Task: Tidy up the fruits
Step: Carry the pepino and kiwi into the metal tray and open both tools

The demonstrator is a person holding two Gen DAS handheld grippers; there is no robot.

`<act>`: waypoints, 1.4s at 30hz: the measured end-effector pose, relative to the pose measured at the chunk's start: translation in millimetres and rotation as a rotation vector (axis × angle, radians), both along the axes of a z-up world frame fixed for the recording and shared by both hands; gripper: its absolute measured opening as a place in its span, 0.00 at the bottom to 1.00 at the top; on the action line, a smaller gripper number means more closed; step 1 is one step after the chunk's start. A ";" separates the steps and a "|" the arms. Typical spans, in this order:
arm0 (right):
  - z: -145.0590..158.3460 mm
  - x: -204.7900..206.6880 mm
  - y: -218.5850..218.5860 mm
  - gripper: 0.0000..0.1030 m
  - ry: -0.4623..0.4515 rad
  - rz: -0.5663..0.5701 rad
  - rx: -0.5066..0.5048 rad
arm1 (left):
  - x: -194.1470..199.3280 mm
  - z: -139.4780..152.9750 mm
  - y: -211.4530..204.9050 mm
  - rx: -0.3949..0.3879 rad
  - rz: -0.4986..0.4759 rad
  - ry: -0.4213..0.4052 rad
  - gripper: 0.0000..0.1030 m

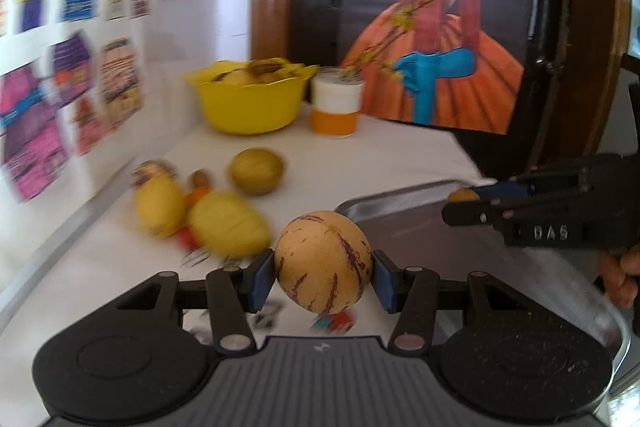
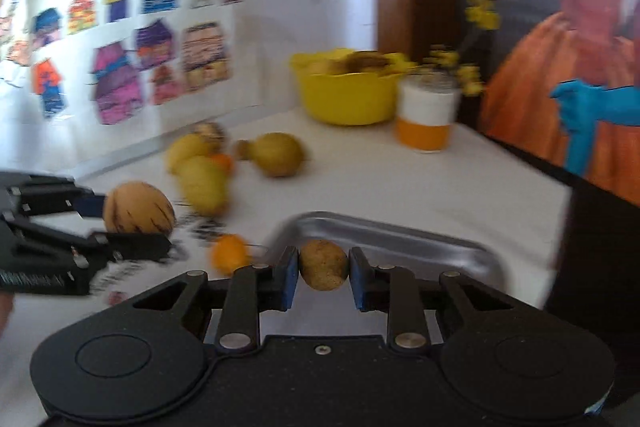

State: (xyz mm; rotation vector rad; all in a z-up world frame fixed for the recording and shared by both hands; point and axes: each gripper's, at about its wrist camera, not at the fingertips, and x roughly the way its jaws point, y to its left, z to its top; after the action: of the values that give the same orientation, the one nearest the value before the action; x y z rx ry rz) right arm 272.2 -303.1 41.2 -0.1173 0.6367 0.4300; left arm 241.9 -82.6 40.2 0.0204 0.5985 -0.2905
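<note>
Fruits sit in both of my tongs right now. Nearest to me, my left gripper (image 1: pixel 324 277) is clamped on a striped tan melon-like fruit (image 1: pixel 323 261), its blue pads pressed against either side, and the fruit hangs clear of the white tabletop (image 1: pixel 400 159) just beside the near left corner of the metal tray (image 1: pixel 404 195). My right gripper (image 2: pixel 323 267) is closed around a small brown fruit (image 2: pixel 323 265), held at the near rim of that same tray (image 2: pixel 384 231). From the left camera I see the right gripper (image 1: pixel 464 199) coming in from the side over the tray, with fingers of my hand (image 1: pixel 618 275) showing behind it.

A little farther out, a small orange fruit (image 2: pixel 229 253) lies on the table beside the tray's left corner, over some printed marks on the cloth. Beyond it, a loose cluster rests near the wall: two yellow fruits (image 1: pixel 160 207) close together, a bit of orange (image 1: pixel 198 195) showing between them, a striped one (image 1: pixel 154 171) behind, and a round greenish-brown fruit (image 1: pixel 257 171) slightly apart on the right. Motion blur smears this group, so I cannot tell exactly which ones touch.

At the far end, a yellow bowl (image 1: pixel 250 99) holds more fruit, and just beside it stands a white and orange cup (image 1: pixel 336 103) with yellow flowers (image 2: pixel 478 15). Colourful paper drawings (image 1: pixel 80 75) cover the wall on the left; a large painting (image 1: pixel 440 27) leans behind the cup.
</note>
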 end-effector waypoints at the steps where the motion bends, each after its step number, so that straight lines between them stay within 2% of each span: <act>1: -1.6 1.7 -8.1 0.28 -0.007 -0.013 -0.009 | 8.0 0.8 -6.8 -0.005 -0.014 0.001 0.54; 4: -9.9 10.9 -27.0 0.28 -0.006 -0.041 -0.013 | 29.4 -0.6 -25.6 -0.024 -0.047 0.024 0.54; 9: -28.5 21.0 -42.8 0.28 0.034 -0.061 -0.006 | 60.2 -9.9 -47.6 -0.074 -0.086 0.116 0.54; 15: -42.1 22.3 -44.9 0.28 0.071 -0.050 -0.006 | 71.4 -23.5 -68.8 -0.018 -0.109 0.133 0.54; 23: -41.2 19.7 -39.3 0.28 0.081 -0.034 -0.038 | 69.2 -33.9 -73.8 0.009 -0.115 0.170 0.54; 26: -41.0 17.6 -37.2 0.31 0.083 -0.038 -0.051 | 68.6 -34.2 -73.2 0.010 -0.115 0.193 0.54; 29: -40.1 14.0 -35.9 0.41 0.084 -0.040 -0.062 | 64.0 -34.8 -70.8 -0.009 -0.113 0.190 0.55; 32: -36.0 6.1 -35.7 0.50 0.076 -0.046 -0.065 | 57.4 -29.9 -69.0 -0.021 -0.117 0.160 0.68; 35: -26.9 -6.6 -37.1 0.63 0.062 -0.059 -0.064 | 49.9 -23.0 -64.0 -0.048 -0.122 0.144 0.70; 37: -18.9 -16.9 -37.8 0.74 0.050 -0.063 -0.062 | 42.4 -16.8 -58.3 -0.064 -0.120 0.126 0.76; 39: -9.4 -30.1 -37.5 0.82 0.033 -0.070 -0.061 | 30.4 -9.7 -50.0 -0.078 -0.101 0.095 0.86; 40: -5.0 -37.5 -37.0 0.86 0.025 -0.071 -0.060 | 23.9 -6.4 -45.7 -0.085 -0.093 0.078 0.88; 42: 3.9 -52.1 -34.4 0.90 0.014 -0.070 -0.058 | 10.2 -0.2 -35.4 -0.098 -0.081 0.053 0.95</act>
State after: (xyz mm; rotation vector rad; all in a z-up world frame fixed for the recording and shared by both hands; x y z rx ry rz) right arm 220.1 -337.4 45.1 -0.1468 0.6658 0.3450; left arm 252.1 -118.0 39.9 -0.0576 0.6361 -0.3992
